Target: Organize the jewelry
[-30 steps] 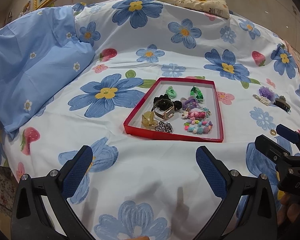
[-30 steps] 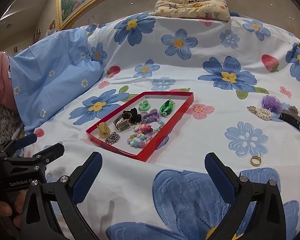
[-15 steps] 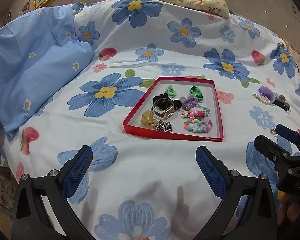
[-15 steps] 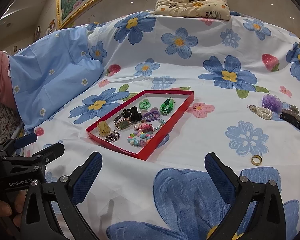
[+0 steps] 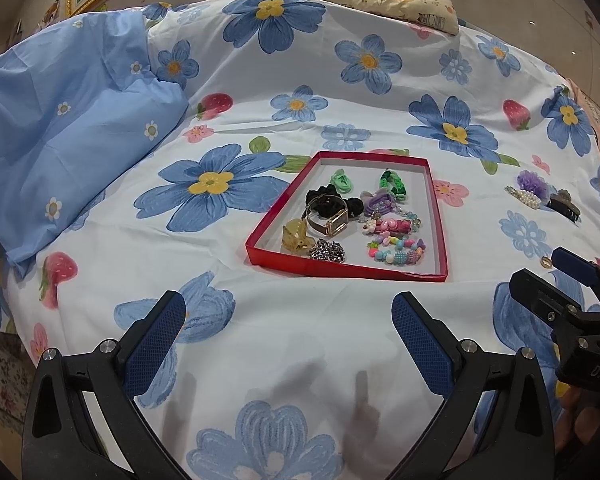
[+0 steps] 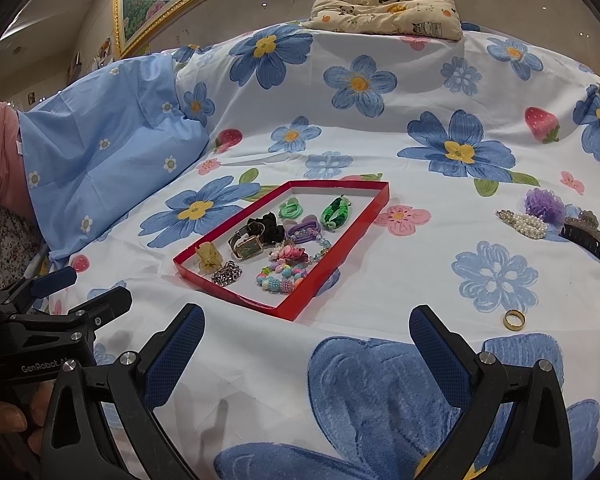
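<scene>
Almost nothing has moved in the last second: your two grippers sit where they were, and the view has only crept a touch nearer the bed.

Your left hand-held gripper hangs with its fingers spread wide and nothing between them, low over the flowered bedsheet just short of the red tray. Your right hand-held gripper is likewise wide apart and empty, beside the left and angled toward the tray's near corner.

The tray lies flat in the middle of the bed and serves as the collecting place, so most pieces already sit inside its rim: a gold watch, a black scrunchie, a bead bracelet, a silver chain, an amber clip and two green hair ties.

Four pieces are still out on the sheet to your right, well apart from the tray: a gold ring nearest your right gripper, then a pearl clip, a purple scrunchie and a dark claw clip bunched together farther back.

I judge the sorting is mostly done. The ring looks the natural next pick for your right gripper. It lies flat on soft cloth, so the fingers may pinch sheet along with it.
</scene>
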Tool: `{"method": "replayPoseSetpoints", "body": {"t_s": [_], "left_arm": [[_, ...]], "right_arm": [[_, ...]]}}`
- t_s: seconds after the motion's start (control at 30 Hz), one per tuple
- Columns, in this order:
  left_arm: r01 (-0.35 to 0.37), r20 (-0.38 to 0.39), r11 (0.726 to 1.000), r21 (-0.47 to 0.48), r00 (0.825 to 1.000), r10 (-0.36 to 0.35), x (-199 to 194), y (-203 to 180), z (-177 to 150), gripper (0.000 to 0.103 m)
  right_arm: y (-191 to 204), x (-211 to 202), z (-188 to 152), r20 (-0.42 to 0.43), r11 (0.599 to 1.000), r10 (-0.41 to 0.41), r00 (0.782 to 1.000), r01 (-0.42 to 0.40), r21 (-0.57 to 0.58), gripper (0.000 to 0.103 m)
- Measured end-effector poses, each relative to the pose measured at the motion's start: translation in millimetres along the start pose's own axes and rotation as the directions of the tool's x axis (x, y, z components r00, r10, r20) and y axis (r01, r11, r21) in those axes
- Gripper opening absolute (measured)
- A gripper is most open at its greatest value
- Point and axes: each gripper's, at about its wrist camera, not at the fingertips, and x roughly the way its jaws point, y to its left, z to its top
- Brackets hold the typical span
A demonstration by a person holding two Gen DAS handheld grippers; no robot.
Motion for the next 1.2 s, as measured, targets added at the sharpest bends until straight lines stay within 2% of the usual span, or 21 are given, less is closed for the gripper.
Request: {"method": "replayPoseSetpoints", "body": {"t_s": [1.2], "left_arm": [[0.001, -0.012, 1.000, 0.003, 1.000, -0.001, 8.2, 3.6, -1.7, 0.103]], "right_arm": [[1.8, 0.4, 4.1, 0.000, 1.000, 0.001, 1.000, -0.001, -0.005, 0.103]]}}
